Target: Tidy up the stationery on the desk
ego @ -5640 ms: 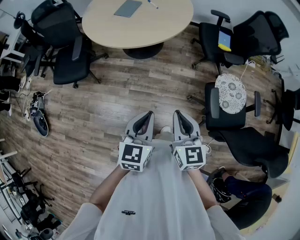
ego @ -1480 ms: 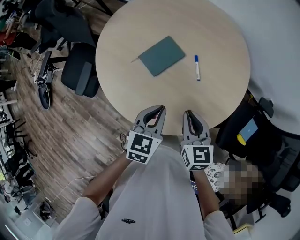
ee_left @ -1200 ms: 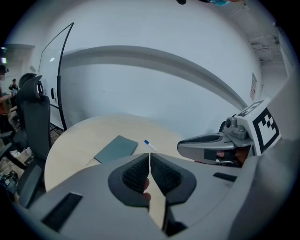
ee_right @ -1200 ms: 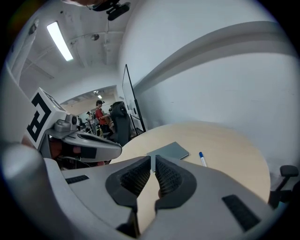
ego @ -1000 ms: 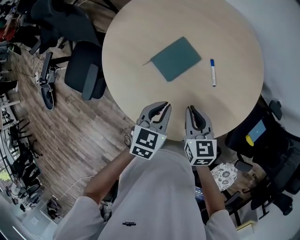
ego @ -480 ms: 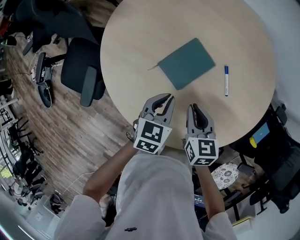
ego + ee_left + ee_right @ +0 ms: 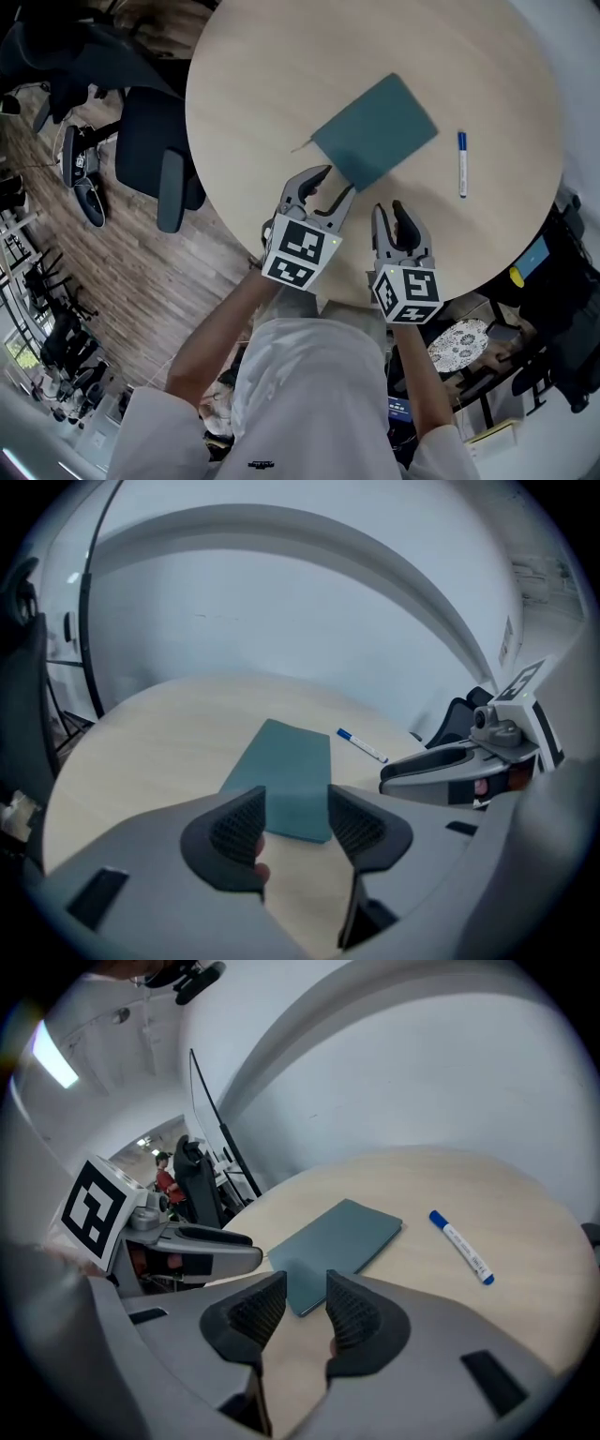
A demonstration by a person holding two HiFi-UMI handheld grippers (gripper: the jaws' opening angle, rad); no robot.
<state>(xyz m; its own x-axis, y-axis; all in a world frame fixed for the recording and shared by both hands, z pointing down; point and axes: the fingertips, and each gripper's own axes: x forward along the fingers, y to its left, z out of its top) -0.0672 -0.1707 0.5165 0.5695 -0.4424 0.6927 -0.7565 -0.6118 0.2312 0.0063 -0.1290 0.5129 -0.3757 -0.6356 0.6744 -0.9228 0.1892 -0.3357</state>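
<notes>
Two hand-held grippers above a round, pale wood-grain table [image 7: 253,75], which holds a teal notebook [image 7: 375,129] and a marker pen [image 7: 462,164].

The notebook is a flat, matte rectangle lying askew near the table's middle; the slim white pen with a blue cap lies well apart to its right. The left gripper [image 7: 335,185] is just beside the notebook's near corner. Its jaws have just been opening and now stand moderately apart, with nothing between the dark cross-hatched pads. The right gripper [image 7: 391,211] is over bare tabletop; its jaws have also just been opening, leaving a narrower, empty gap. A thin strand pokes from the notebook's left corner, too fine to identify. The pen's print is unreadable. The table's far rim is cut off.
</notes>
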